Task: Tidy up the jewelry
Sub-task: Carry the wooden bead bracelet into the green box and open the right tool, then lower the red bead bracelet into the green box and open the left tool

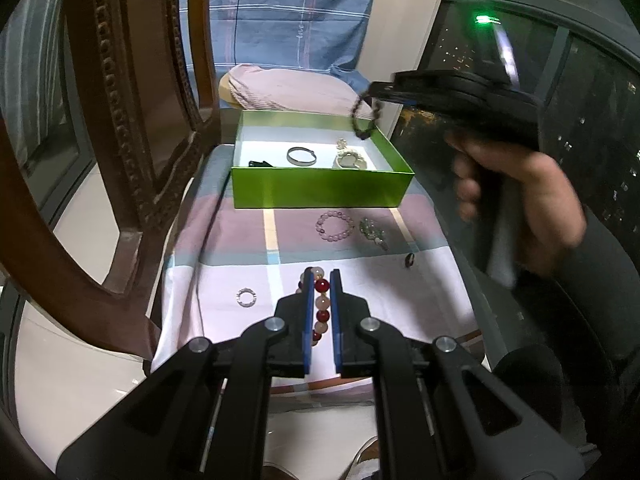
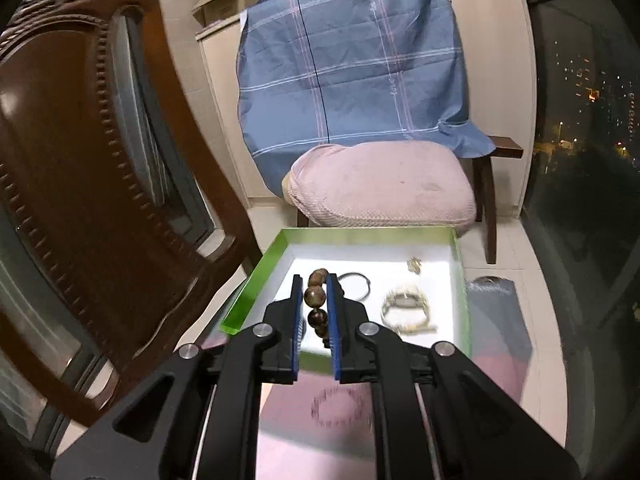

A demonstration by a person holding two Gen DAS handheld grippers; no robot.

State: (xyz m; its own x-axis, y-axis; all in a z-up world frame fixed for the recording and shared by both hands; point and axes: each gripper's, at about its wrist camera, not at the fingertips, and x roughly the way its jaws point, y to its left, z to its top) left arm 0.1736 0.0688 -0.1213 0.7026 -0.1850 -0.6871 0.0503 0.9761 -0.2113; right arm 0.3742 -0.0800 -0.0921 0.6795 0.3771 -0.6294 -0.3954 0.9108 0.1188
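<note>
Two strings of beads are gripped at this moment. Nearest, the left hand-held gripper (image 1: pixel 322 276) is clamped on a bracelet of round red and pale peach beads (image 1: pixel 322 304), its tips low over the pink, white and blue checked cloth (image 1: pixel 240 264) that covers the bench. Just left of it on the cloth lies a small silvery ring (image 1: pixel 247 297). Further on, towards the right, lie a small dark ring (image 1: pixel 409 260), a green beaded piece (image 1: pixel 372 232) and a pale pink bead bracelet (image 1: pixel 335 225), near one another but apart.

Beyond them stands an open green cardboard box with a white inside (image 1: pixel 320 190). It holds a thin metal bangle (image 1: pixel 301 156), a pale, chunky bracelet (image 1: pixel 351 159) beside it, and a small black item (image 1: pixel 260 164) that is too hidden to name.

Over the box, a person's hand (image 1: pixel 532 200) carries the right hand-held gripper (image 2: pixel 314 278). Its pads are closed on a bracelet of large brown wooden beads (image 2: pixel 314 295), which hangs from the tips above the box's right side.

Behind the box, a pink cushion (image 2: pixel 380 188) sits on a chair draped with blue checked fabric (image 2: pixel 352 60). A carved brown wooden chair (image 1: pixel 120 120) stands at the left.
</note>
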